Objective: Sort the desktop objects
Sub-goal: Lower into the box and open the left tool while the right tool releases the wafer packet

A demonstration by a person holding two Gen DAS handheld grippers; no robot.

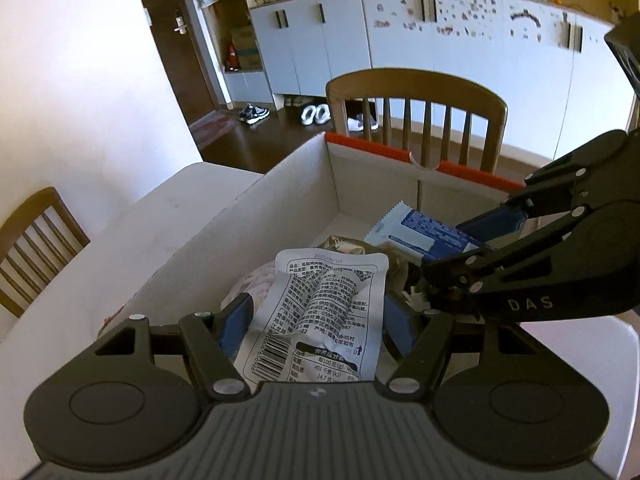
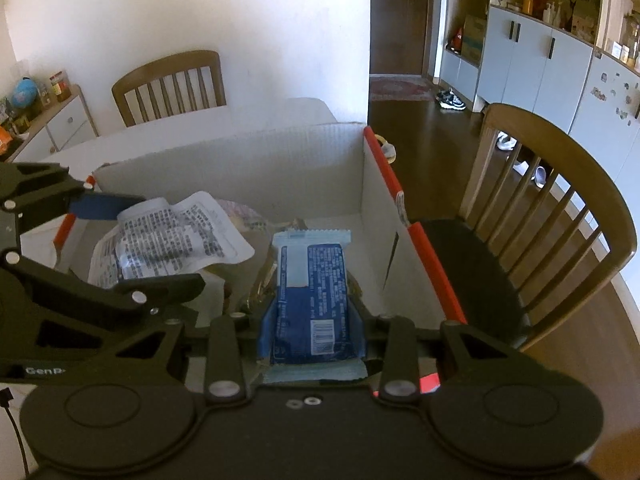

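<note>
Box: only right view shows sideboard beyond it

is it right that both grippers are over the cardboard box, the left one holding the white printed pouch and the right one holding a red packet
Not quite: the right gripper holds a blue packet, as the right wrist view shows. The rest holds: both are over the cardboard box, the left gripper holding the white printed pouch.

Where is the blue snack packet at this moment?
The blue snack packet sits between the right gripper fingers over the open cardboard box, right of the white printed pouch that the left gripper holds.
</note>
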